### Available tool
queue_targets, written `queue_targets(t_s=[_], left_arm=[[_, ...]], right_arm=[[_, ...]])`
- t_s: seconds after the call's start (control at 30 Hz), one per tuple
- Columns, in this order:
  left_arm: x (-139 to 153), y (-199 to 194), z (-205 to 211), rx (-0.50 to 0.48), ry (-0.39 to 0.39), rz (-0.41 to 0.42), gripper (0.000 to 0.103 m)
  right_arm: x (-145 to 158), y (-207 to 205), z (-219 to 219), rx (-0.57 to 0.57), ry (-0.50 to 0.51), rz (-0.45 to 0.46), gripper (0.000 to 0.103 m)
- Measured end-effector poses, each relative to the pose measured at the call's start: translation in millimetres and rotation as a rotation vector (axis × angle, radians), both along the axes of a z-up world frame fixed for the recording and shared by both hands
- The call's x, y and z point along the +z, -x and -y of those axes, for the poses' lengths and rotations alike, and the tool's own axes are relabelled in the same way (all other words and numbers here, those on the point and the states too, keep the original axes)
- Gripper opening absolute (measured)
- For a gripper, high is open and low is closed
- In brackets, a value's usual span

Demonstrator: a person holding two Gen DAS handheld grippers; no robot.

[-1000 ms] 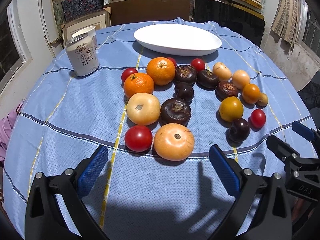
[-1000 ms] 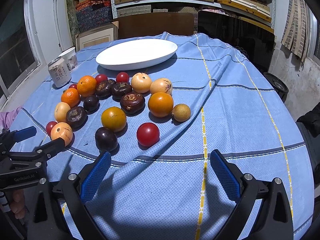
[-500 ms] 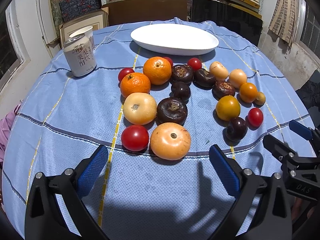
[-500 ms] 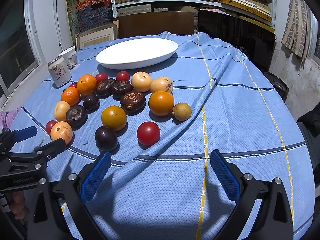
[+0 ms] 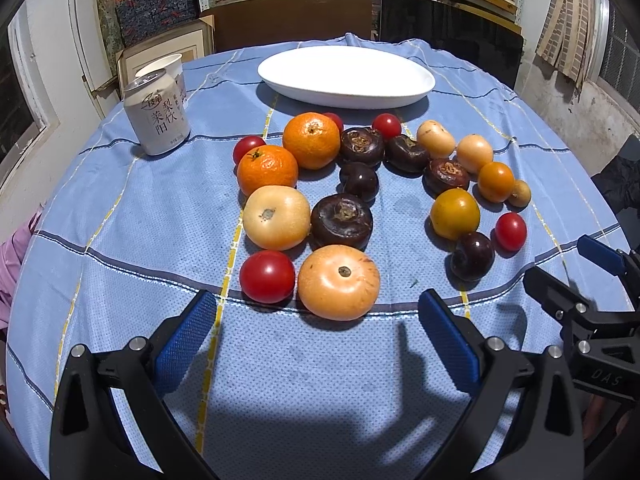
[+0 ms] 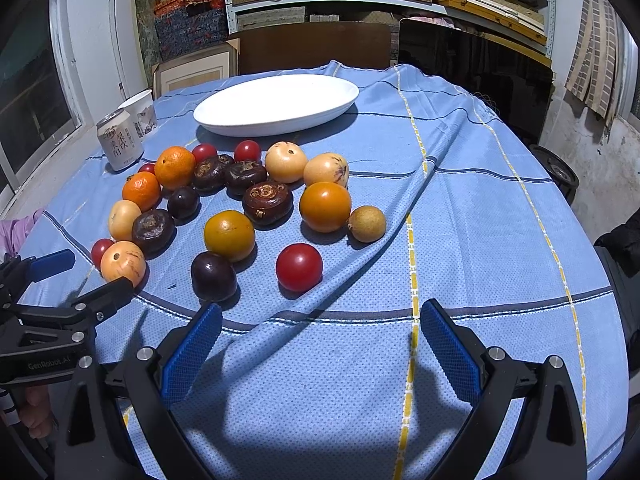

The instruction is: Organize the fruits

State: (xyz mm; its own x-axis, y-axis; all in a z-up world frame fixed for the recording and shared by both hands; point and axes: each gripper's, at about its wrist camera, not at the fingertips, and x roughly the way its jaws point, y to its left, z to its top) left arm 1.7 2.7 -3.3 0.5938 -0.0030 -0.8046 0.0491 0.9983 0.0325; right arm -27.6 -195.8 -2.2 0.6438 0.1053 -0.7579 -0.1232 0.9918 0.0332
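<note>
Grippers first: the left gripper [image 5: 318, 334] hangs low over the near edge of the surface with its blue-padded jaws spread wide and nothing between them, and the right gripper [image 6: 320, 344] sits the same way, released and empty, a little to the right of the fruit. Just ahead of the left gripper lie a pale orange round fruit [image 5: 339, 282] and a red tomato [image 5: 267, 276], touching side by side on the blue checked cloth [image 5: 152, 216]. Beyond them come a cream-yellow fruit [image 5: 277, 217] and a dark brown flattened fruit [image 5: 342, 220], then two oranges [image 5: 267, 170] close together, with more dark fruits and small tomatoes behind. Ahead of the right gripper a second red tomato [image 6: 299, 267] lies alone, a dark purple plum [image 6: 213, 276] sits to its left, and a yellow-orange fruit [image 6: 229, 235] rests just behind the plum. A small tan fruit [image 6: 367, 223] marks the right end of the cluster, beside a deep orange fruit [image 6: 325, 206]. All the fruit lies loose on the cloth. The white oval dish [image 5: 346, 76] stands past the cluster toward the far edge of the surface, holding nothing. At the far left stands a drink can [image 5: 157, 116] with a paper cup [image 5: 170, 68] just behind it.
</note>
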Motion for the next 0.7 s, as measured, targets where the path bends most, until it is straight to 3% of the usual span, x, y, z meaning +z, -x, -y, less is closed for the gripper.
queue_targets(t_s=[0.7], left_arm=[[-1.2,-0.6,0.1,-0.003,-0.006,-0.004,0.099]], right_arm=[[-0.1,-0.3,-0.7,0.000,0.004,-0.001,0.100]])
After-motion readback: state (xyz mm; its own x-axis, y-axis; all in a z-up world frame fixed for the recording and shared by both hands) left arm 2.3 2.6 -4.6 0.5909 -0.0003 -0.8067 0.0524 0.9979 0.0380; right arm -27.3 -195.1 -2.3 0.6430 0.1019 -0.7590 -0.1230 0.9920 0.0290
